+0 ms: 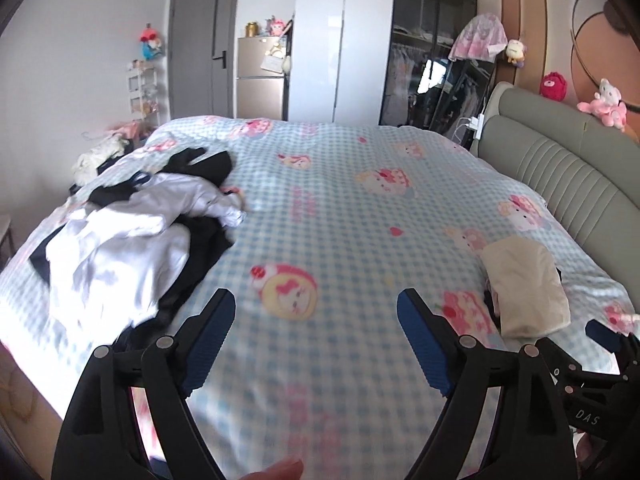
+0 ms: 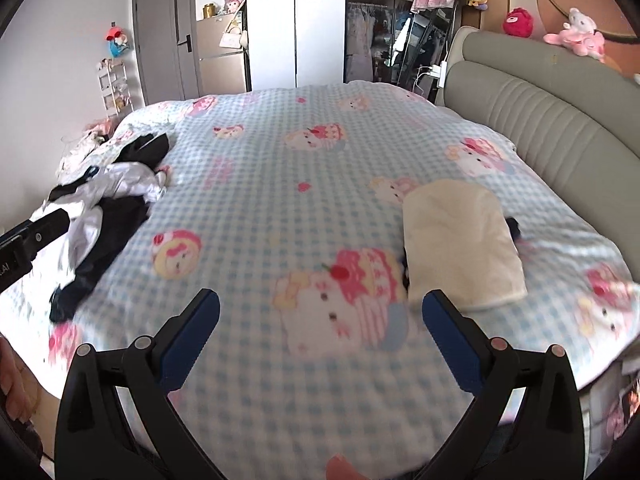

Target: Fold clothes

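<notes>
A heap of white and black clothes (image 1: 132, 236) lies on the left of the bed, also seen as the clothes heap (image 2: 100, 216) in the right wrist view. A folded cream garment (image 1: 526, 284) rests flat near the headboard side; the same cream garment (image 2: 460, 240) appears just beyond my right finger. My left gripper (image 1: 316, 312) hangs open over the blue checked cover, nothing between its fingers. My right gripper (image 2: 320, 316) is open too, empty, above a cartoon print. The right gripper's tip (image 1: 604, 336) shows at the left view's right edge.
The bed cover (image 2: 280, 184) is blue-checked with pink cartoon prints. A grey padded headboard (image 2: 532, 92) runs along the right with plush toys (image 2: 576, 32) on top. Wardrobes, a small fridge (image 1: 260, 80) and a grey door stand beyond. More clothes lie off the bed's far left (image 1: 100, 156).
</notes>
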The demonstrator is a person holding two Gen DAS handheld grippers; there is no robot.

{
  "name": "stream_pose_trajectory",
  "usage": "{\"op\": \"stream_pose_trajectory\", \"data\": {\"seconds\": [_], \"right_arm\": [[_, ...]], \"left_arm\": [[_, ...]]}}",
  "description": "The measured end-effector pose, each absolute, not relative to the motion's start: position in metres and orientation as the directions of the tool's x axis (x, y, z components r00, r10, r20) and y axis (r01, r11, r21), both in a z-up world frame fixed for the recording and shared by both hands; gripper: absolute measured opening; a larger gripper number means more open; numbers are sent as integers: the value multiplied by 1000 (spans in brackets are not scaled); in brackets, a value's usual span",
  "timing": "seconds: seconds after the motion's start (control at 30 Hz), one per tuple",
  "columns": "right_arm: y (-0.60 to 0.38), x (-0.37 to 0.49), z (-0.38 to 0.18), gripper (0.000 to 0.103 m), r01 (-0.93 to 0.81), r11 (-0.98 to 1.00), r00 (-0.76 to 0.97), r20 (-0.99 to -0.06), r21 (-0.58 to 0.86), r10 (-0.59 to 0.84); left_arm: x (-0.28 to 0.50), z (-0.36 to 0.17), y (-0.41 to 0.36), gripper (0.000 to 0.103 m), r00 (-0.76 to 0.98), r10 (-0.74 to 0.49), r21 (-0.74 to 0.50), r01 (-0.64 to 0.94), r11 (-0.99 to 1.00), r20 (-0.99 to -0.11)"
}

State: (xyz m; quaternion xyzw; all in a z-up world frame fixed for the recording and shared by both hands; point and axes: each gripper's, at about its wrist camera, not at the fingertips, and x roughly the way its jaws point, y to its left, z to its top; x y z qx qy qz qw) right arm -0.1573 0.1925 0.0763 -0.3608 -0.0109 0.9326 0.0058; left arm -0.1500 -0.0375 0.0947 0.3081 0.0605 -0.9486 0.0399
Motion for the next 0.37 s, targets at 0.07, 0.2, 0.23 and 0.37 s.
{"op": "stream_pose_trajectory", "data": {"seconds": [0.07, 0.2, 0.23, 0.37], "right_arm": [[192, -137, 71, 102, -8, -1000, -732, -681, -15, 16], [191, -100, 60, 102, 7, -1000, -722, -692, -20, 9], [190, -94, 58, 102, 4, -1000, -720, -694, -21, 11], [191, -72, 50, 102, 2, -1000, -710, -704, -20, 12]], "left_arm": [[-126, 88, -39, 86, -804, -58, -84, 134, -987, -591], [-90, 73, -41, 87, -795, -62, -96, 149, -984, -603], [-83, 70, -42, 87, -793, -52, -112, 150, -982, -607], [-62, 57, -42, 87, -790, -20, -157, 146, -977, -613]]}}
